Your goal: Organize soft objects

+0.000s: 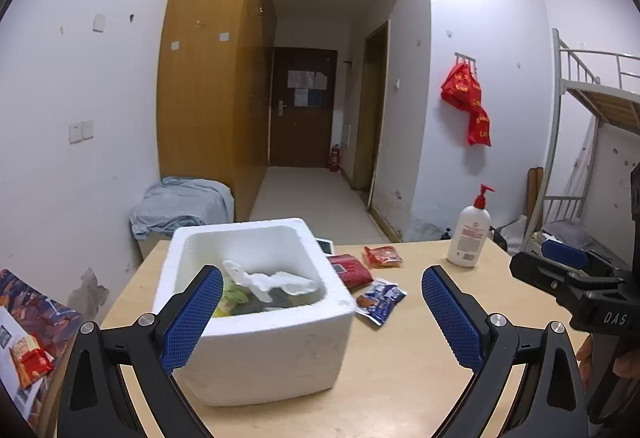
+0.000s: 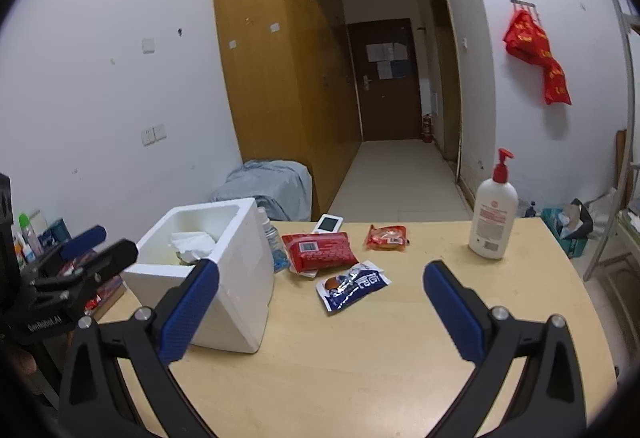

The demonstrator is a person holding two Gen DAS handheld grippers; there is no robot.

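Your left gripper and right gripper both gape empty above the table, foam box at frame left.

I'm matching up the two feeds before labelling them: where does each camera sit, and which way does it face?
Left wrist: on the left gripper, open and empty, facing the foam box on the table; the right gripper shows at the right edge.
Right wrist: on the right gripper, open and empty, facing the blue packet; the left gripper shows at the left edge.
Shared: foam box, blue packet, pump bottle, corridor door.
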